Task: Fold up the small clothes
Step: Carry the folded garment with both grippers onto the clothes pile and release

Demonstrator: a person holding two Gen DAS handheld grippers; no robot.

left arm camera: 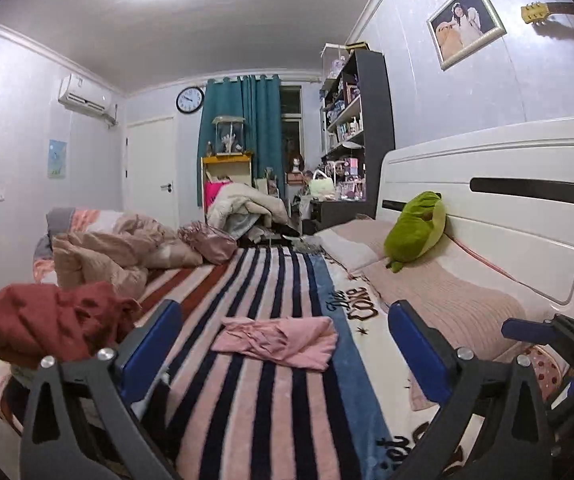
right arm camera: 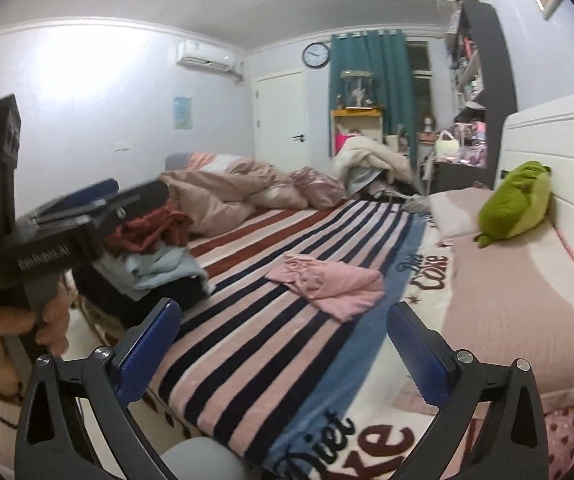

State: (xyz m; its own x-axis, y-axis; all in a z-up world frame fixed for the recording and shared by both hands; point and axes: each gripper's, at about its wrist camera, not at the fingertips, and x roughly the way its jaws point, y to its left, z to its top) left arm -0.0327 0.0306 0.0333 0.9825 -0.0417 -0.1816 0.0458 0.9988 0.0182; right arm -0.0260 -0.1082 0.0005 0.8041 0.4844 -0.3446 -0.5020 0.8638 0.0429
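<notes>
My left gripper (left arm camera: 285, 332) — held low over the striped blanket (left arm camera: 255, 392), pointing nearly level, jaws spread wide, nothing between them. My right gripper (right arm camera: 283, 334) — same pose, jaws wide and empty. My left hand (right arm camera: 15, 328) wraps its handle. Pink garment (left arm camera: 279, 342) — folded flat mid-blanket, untouched. Clothes pile (right arm camera: 147, 252) — at the bed's left edge, red piece on top.

Both tongs, left (left arm camera: 285, 344) and right (right arm camera: 283, 344), are gaping wide, holding nothing; a hand (right arm camera: 15, 328) is gripping the left handle.
</notes>
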